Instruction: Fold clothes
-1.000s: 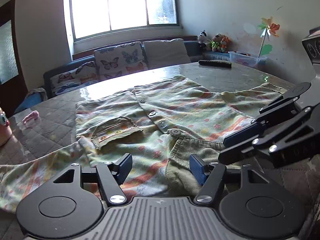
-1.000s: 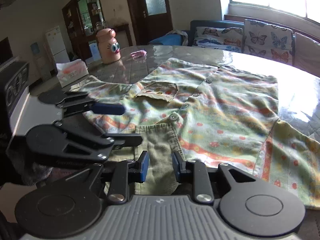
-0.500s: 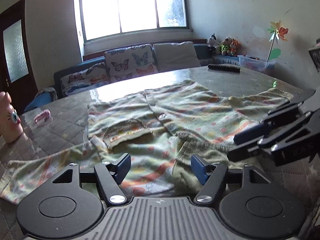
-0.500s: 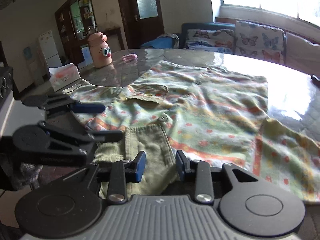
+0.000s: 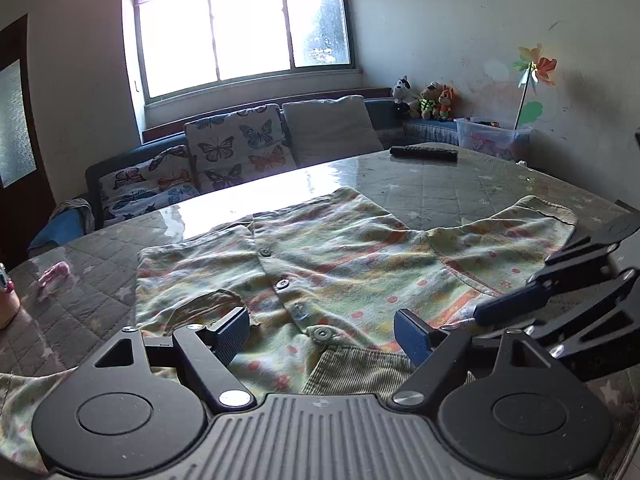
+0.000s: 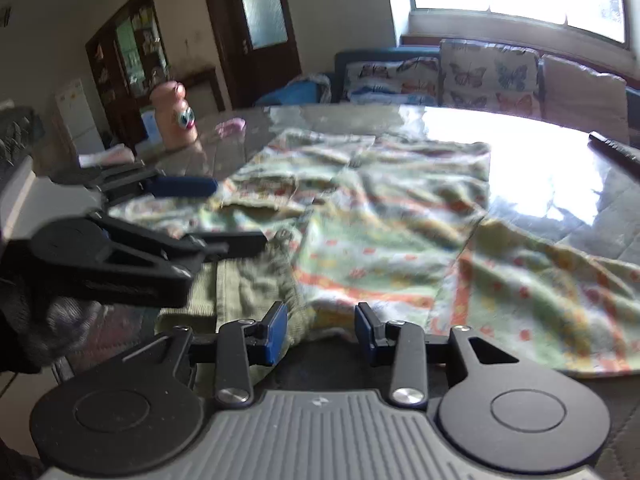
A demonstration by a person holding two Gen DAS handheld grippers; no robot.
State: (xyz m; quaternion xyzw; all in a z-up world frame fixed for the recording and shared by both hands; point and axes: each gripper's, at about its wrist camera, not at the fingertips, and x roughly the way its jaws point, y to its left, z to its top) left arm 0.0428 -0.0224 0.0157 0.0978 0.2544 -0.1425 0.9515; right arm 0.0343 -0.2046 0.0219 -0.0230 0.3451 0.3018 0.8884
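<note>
A pale green button shirt (image 5: 344, 264) with orange dots and stripes lies spread flat on the table, collar end near me; it also shows in the right wrist view (image 6: 384, 224). Its olive corduroy collar (image 5: 356, 368) sits just in front of both grippers and shows in the right wrist view (image 6: 248, 284). My left gripper (image 5: 322, 330) is open and empty, above the collar. My right gripper (image 6: 320, 330) is open and empty at the collar's edge. Each gripper shows from the side in the other's view.
The grey quilted table (image 5: 440, 188) carries a black remote (image 5: 424, 153) at the far side, a pink cartoon bottle (image 6: 176, 120), a small pink item (image 5: 54, 274) and a tissue pack (image 6: 108, 156) on the left. A sofa with butterfly cushions (image 5: 236, 148) stands behind.
Both grippers have risen and tilted up, away from the shirt. The right gripper's jaws have opened wider. The shirt has not moved.
</note>
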